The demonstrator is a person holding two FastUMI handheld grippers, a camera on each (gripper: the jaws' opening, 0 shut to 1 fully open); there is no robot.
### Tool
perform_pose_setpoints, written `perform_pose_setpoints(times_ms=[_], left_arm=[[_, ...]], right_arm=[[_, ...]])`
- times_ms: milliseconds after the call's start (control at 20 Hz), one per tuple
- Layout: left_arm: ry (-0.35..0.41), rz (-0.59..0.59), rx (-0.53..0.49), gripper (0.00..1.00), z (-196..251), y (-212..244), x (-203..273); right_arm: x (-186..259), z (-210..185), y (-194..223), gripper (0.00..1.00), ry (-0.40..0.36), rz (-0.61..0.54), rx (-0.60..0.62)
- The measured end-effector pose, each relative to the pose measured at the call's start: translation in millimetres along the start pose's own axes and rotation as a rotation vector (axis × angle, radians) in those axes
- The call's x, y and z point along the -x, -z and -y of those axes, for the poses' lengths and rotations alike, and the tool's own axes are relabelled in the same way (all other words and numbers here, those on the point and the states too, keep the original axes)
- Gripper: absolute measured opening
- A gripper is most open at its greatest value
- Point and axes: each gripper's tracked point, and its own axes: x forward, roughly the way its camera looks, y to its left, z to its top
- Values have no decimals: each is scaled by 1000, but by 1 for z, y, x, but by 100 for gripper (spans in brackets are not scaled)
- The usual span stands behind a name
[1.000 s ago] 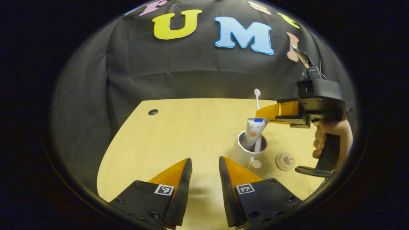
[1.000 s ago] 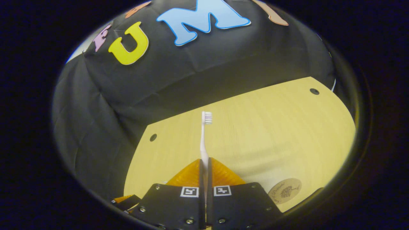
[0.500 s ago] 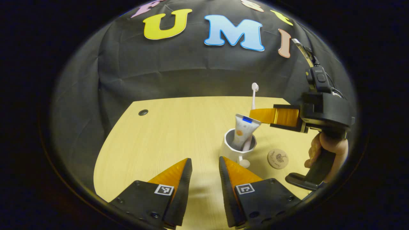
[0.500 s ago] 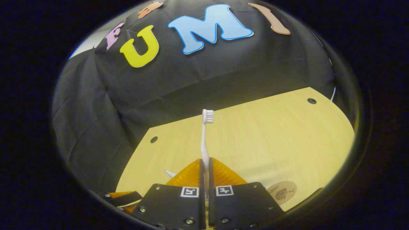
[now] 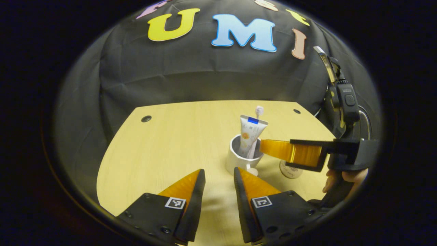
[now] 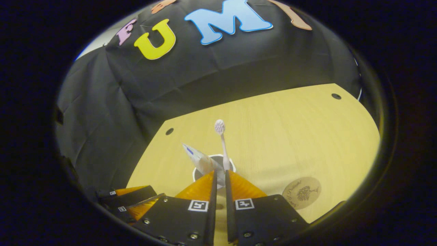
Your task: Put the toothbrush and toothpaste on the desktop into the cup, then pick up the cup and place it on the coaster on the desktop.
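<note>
Standing in cup (image 5: 243, 158): toothpaste (image 5: 249, 131), toothbrush (image 6: 222, 143).

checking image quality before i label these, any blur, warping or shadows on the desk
Left gripper view: sharp; fisheye bows the light wooden desktop edge; a soft shadow lies beneath the left gripper. Right gripper view: the same curving, the white toothbrush in the white cup is crisp, the round wooden coaster legible.

The cup (image 5: 240, 160) stands on the tabletop (image 5: 164, 150). In the cup stand the toothpaste (image 5: 248, 133) and, just behind it, the toothbrush (image 5: 256, 124). Right of the cup, apart from it, the coaster (image 5: 290, 171) lies flat.
</note>
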Motion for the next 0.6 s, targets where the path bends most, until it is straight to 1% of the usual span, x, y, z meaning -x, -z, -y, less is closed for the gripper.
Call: perform_pose_setpoints(times_ms=[150,200,250,500,550,600], left_arm=[[36,-3,-13,57,14,-8,1],[50,-4,-16,56,19,-11,0],[64,-7,-20,56,24,-13,0],[121,-69,-39,56,47,-11,-8],[129,-80,-42,56,50,-10,-10],[134,-94,-45,56,52,-8,-12]], right_arm=[[14,6,-2,14,1,5,-1],[19,10,-3,21,8,5,-2],[21,15,-1,15,16,8,-4],[44,49,1,15,65,19,-35],[49,57,2,21,76,19,-39],[55,63,2,15,86,20,-42]])
